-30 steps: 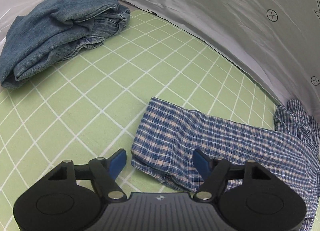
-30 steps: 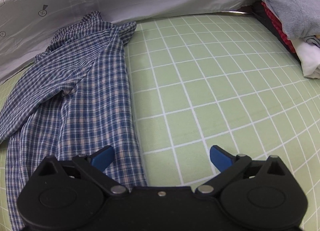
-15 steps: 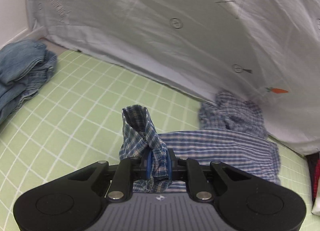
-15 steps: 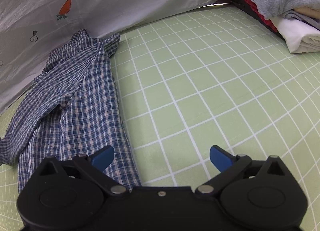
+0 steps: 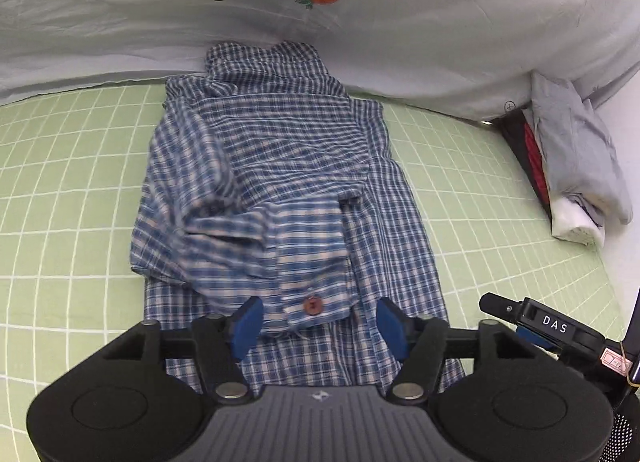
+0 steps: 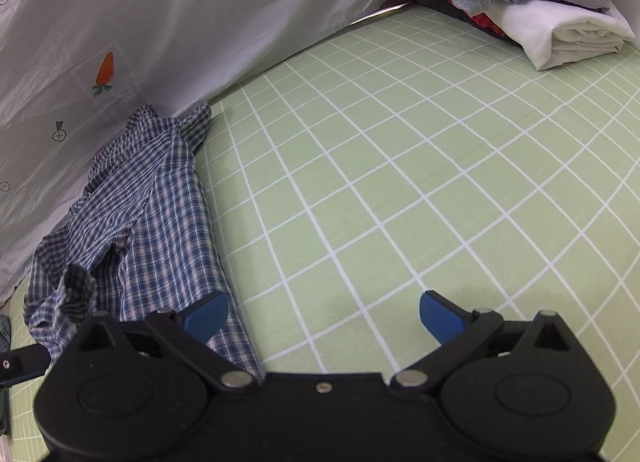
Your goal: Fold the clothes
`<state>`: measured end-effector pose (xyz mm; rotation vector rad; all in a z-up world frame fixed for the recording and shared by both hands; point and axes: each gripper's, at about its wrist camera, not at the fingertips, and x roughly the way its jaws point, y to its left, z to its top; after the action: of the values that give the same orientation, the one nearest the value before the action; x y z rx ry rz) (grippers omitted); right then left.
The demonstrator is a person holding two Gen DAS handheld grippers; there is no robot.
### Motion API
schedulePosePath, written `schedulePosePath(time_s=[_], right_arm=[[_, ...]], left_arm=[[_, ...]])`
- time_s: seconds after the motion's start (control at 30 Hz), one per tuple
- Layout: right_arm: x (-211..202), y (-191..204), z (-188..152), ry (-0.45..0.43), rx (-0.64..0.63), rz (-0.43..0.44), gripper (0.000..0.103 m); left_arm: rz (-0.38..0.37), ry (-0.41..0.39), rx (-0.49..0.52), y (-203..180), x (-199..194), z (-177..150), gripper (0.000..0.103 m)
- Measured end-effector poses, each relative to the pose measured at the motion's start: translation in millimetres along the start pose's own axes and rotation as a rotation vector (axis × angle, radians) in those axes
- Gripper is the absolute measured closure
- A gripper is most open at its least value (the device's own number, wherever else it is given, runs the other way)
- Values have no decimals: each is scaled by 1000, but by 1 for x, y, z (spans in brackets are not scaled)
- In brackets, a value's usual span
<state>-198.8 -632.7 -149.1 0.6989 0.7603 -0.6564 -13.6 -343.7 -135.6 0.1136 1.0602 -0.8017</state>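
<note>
- The shirt (image 5: 280,181), blue plaid, lies lengthwise on the green gridded mat (image 5: 72,189), its collar end up against the grey sheet (image 5: 360,41) at the back.
- One sleeve (image 5: 256,229) is folded across the body; its cuff (image 5: 316,302), with a brown button, lies on top near the hem.
- The left tongs (image 5: 320,324) have just been opening, and the cuff now lies loose between the blue pads (image 5: 248,322), neither of which presses on it.
- The right tongs (image 6: 322,312) hang wide open with nothing in them, above bare mat just beside the shirt's long edge, the left pad over the cloth.
- In the right wrist view the shirt (image 6: 160,221) shows as a narrow, rumpled strip along the sheet.
- A pile of folded clothes (image 6: 540,9) sits at the mat's far corner, well apart from the shirt.
- Step in hand, as I judge it: sleeve laid in and released; the lengthwise fold seems done on this side.
- Next move probably calls for both tongs to take the hem end, one at each corner, and carry it up towards the collar.
- Risk: the loose sleeve looks bunched and may slip out when the hem is lifted; smoothing first would help.
</note>
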Motion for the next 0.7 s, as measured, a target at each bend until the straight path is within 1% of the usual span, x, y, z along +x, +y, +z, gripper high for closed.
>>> schedulePosePath(time_s=[0.07, 0.13, 0.17, 0.23, 0.27, 0.33, 0.4, 0.5, 0.6, 0.7], right_arm=[[0, 6, 2, -10, -29, 5, 0], [2, 18, 5, -22, -83, 19, 0], [3, 24, 7, -27, -109, 32, 0], [4, 41, 13, -36, -156, 82, 0], [4, 50, 16, -40, -180, 107, 0], [5, 71, 20, -48, -222, 175, 0], [6, 94, 24, -57, -268, 221, 0], [14, 126, 27, -36, -322, 299, 0], [29, 153, 26, 30, -354, 378, 0], [42, 169, 21, 87, -379, 417, 0]], left_arm=[[14, -23, -51, 13, -10, -2, 33], [38, -52, -127, 28, -19, -1, 24], [57, -61, -156, 36, -22, -2, 23], [127, -65, -214, 53, -26, -1, 19], [162, -59, -233, 59, -26, -2, 17], [232, -33, -278, 75, -26, -3, 17], [271, -4, -324, 89, -24, -8, 16], [284, 34, -374, 105, -20, -17, 15], [285, 65, -390, 112, -13, -22, 15], [280, 85, -392, 116, -5, -23, 15]])
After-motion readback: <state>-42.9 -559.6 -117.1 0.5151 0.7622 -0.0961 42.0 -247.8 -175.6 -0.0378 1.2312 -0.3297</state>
